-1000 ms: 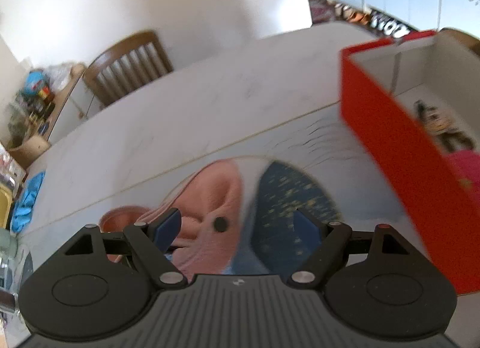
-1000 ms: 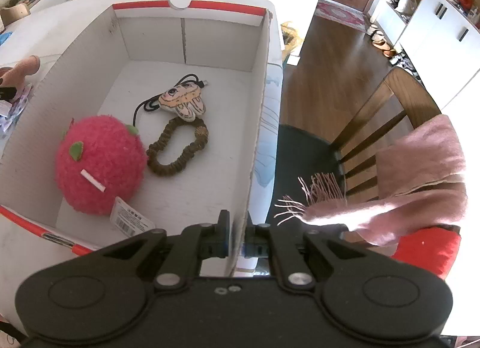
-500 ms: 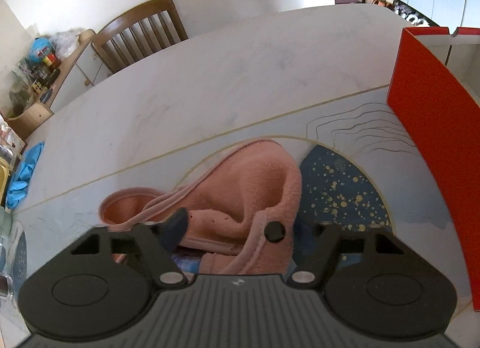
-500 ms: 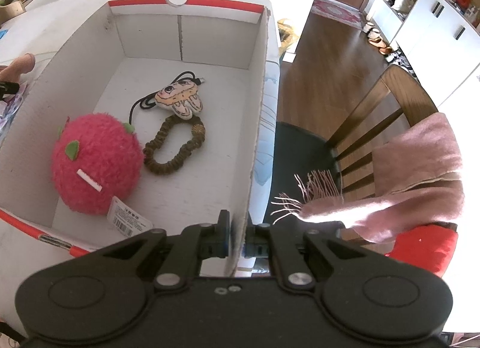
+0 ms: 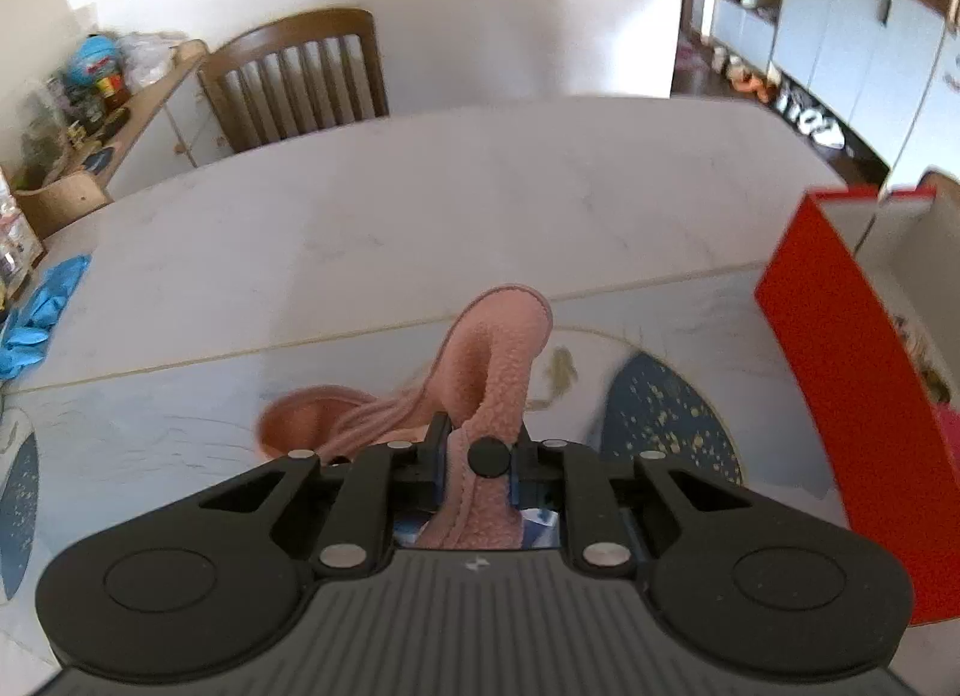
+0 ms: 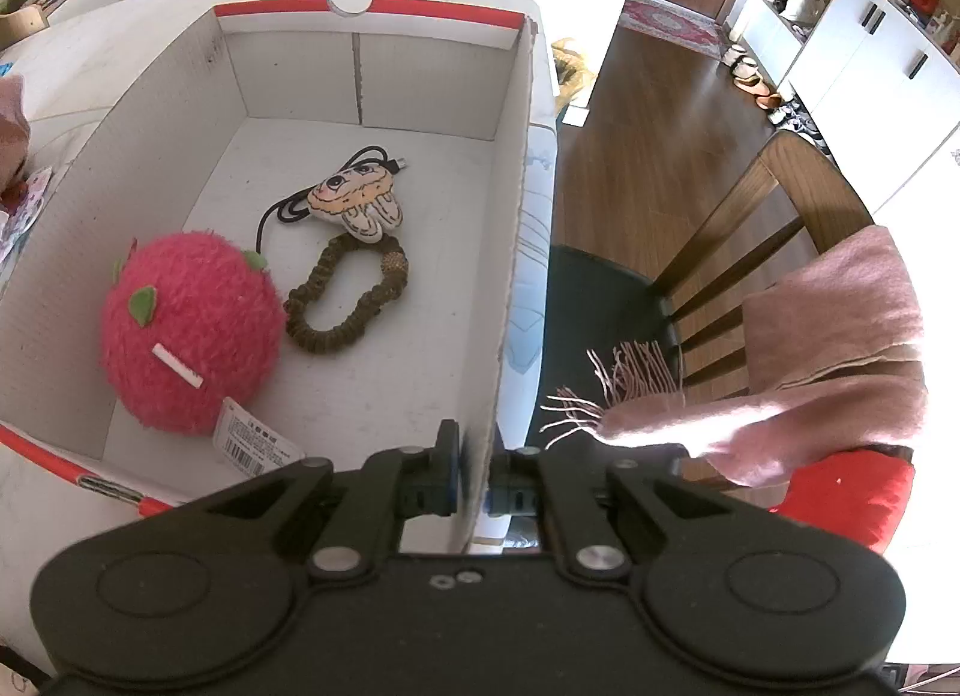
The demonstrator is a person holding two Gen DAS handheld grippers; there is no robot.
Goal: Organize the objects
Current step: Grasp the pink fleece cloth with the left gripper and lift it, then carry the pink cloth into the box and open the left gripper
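Box (image 6: 522, 168) red outside, white inside, holding pink plush ball (image 6: 189, 336), small plush toy (image 6: 357, 201), black cable (image 6: 288, 210) and brown scrunchie (image 6: 354, 300), side wall clamped by right gripper (image 6: 471, 477); left gripper (image 5: 480, 456) just closed on pink fleece garment (image 5: 498, 360), part-lifted off table (image 5: 420, 204) beside box.

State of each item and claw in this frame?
Pink fleece garment: pinched, partly lifted off table.
Left claw: just closed on garment.
Right claw: clamped on box wall.
Red-and-white cardboard box: open.
Fuzzy red ball toy: lying in box.
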